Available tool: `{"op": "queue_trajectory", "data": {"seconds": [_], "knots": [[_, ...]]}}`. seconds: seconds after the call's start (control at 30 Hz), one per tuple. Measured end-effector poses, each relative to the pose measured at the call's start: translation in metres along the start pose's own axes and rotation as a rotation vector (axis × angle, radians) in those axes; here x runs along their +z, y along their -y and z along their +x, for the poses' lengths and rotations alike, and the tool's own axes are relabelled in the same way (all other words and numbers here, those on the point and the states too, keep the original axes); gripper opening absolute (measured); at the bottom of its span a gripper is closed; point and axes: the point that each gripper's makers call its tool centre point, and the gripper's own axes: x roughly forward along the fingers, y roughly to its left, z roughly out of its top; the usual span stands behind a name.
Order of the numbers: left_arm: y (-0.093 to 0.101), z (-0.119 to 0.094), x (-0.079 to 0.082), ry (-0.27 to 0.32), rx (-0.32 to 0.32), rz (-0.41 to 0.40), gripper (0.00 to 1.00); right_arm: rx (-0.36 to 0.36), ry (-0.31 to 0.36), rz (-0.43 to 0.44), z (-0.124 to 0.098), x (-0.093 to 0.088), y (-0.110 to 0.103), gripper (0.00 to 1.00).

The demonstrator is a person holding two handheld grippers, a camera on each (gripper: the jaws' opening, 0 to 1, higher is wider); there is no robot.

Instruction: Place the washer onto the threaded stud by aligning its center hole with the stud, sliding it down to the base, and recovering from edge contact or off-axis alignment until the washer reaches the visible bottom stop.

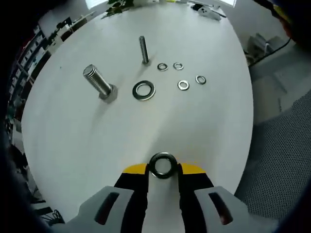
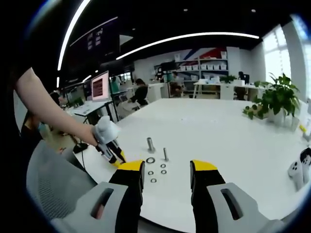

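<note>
My left claw (image 1: pixel 163 171) is pinching a large washer (image 1: pixel 163 165) between its yellow-tipped fingers, the ring held upright on edge just above the near part of the white bench (image 1: pixel 204 126). Farther out on the bench stands the thin threaded stud (image 1: pixel 144 49), upright and bare, and to its left, nearer to me, a thick hex bolt (image 1: pixel 99 82) stands on its head. Just right of the bolt a second large washer (image 1: pixel 144 90) lies flat, and four small washers (image 1: pixel 181 74) lie scattered to the right of the stud, apart from one another. My right claw (image 2: pixel 166 170) is spread wide with nothing between its fingers, hanging above the near edge of the bench. From the right gripper view I see my left claw (image 2: pixel 118 158) at the left, held by a hand (image 2: pixel 92 135), close to the bolt (image 2: pixel 150 144), stud (image 2: pixel 165 154) and washers. A potted plant (image 2: pixel 272 102) sits on the bench at the far right.
</note>
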Motion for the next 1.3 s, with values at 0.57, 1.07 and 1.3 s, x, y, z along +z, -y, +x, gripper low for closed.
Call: {"op": "queue_trajectory", "data": {"seconds": [0.57, 1.07, 1.3], "knots": [[0.003, 0.003, 0.001, -0.189, -0.006, 0.122, 0.21, -0.01, -0.031, -0.004, 0.001, -0.005, 0.001, 0.4], [0.002, 0.003, 0.0, -0.149, 0.0, 0.119, 0.2, -0.005, -0.063, -0.015, 0.003, -0.01, -0.001, 0.4], [0.001, 0.001, 0.0, -0.096, -0.001, 0.084, 0.19, 0.006, -0.089, -0.033, 0.005, -0.014, -0.003, 0.39]]}}
